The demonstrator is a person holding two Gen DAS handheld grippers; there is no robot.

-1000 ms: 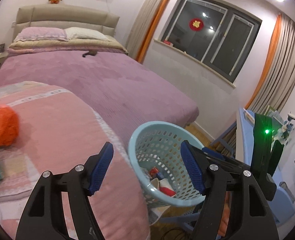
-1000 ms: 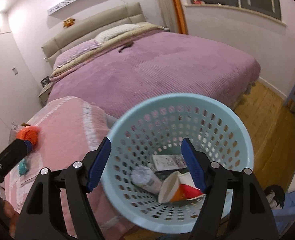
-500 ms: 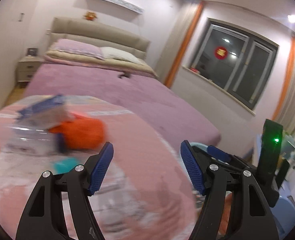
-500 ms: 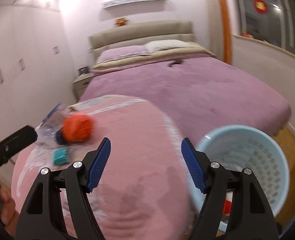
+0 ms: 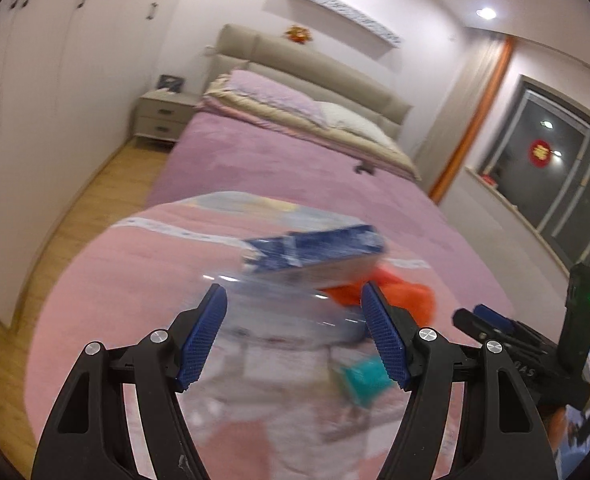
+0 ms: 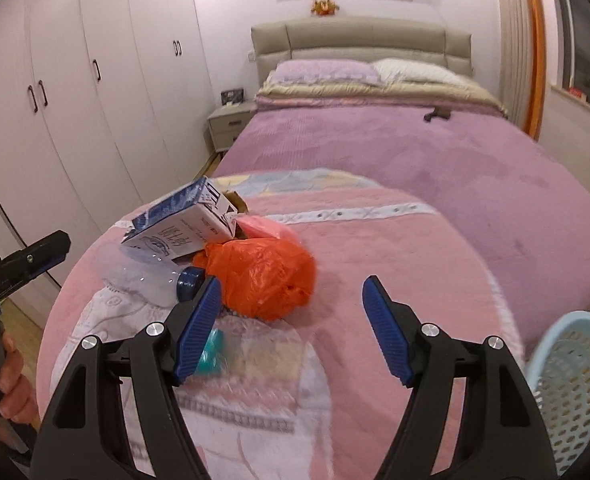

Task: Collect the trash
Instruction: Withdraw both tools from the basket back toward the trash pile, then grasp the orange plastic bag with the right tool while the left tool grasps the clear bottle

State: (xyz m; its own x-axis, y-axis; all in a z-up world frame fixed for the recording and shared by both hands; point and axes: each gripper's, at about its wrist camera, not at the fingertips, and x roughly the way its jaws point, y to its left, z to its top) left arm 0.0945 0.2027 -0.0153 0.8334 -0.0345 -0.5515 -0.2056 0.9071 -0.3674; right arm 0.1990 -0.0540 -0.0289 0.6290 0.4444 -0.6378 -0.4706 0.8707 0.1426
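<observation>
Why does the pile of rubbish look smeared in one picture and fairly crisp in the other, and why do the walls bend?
Left wrist view: motion blur smears the carton, bottle and orange bag, while the tool stays sharp. Right wrist view: the carton and orange bag are crisper; the quilt near the lens is soft. Both: fisheye lens bends the walls; corners dark.

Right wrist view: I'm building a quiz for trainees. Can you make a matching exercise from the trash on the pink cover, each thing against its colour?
Things:
1. crumpled bag
2. carton
3. bottle cap
4. small packet

Colours:
A. teal
B. orange
C. dark blue
D. white and blue

Pairs: 1-B, 2-D, 3-C, 4-A
</observation>
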